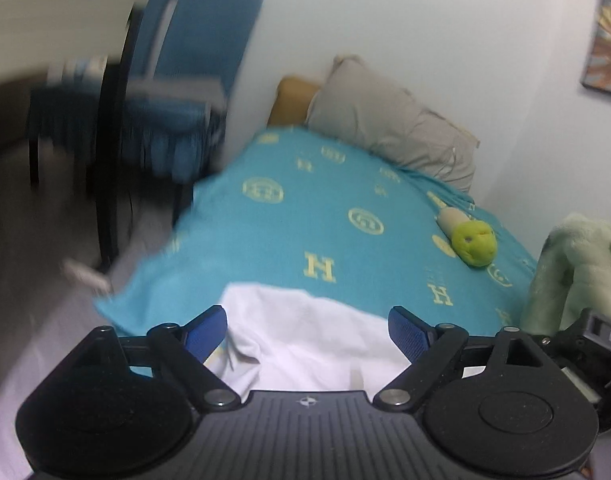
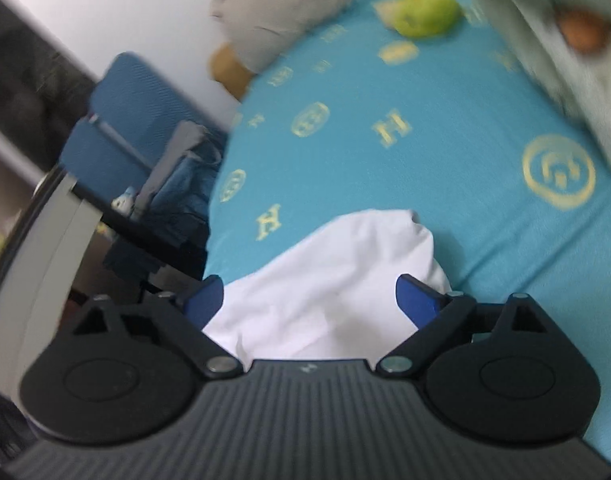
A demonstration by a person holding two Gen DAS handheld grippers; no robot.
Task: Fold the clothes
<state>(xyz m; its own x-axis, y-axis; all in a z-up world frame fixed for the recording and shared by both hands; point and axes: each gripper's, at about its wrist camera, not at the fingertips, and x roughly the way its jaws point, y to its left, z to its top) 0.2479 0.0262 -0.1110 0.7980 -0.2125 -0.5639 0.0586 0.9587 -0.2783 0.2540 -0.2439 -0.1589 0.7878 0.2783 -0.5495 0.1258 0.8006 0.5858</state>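
A white garment (image 1: 305,336) lies on the near end of a bed with a turquoise sheet (image 1: 325,216) printed with yellow logos. My left gripper (image 1: 307,328) is open above the garment, its blue pads (image 1: 205,334) spread wide, holding nothing. In the right wrist view the same white garment (image 2: 329,280) lies bunched on the turquoise sheet (image 2: 465,168). My right gripper (image 2: 309,300) is open over it, jaws wide apart, holding nothing. Both views are blurred.
A grey pillow (image 1: 393,120) and a yellow cushion (image 1: 291,100) sit at the bed's head by the white wall. A green plush toy (image 1: 473,242) lies on the sheet. A pale green blanket (image 1: 577,268) is at right. Blue chairs (image 1: 185,80) stand left of the bed.
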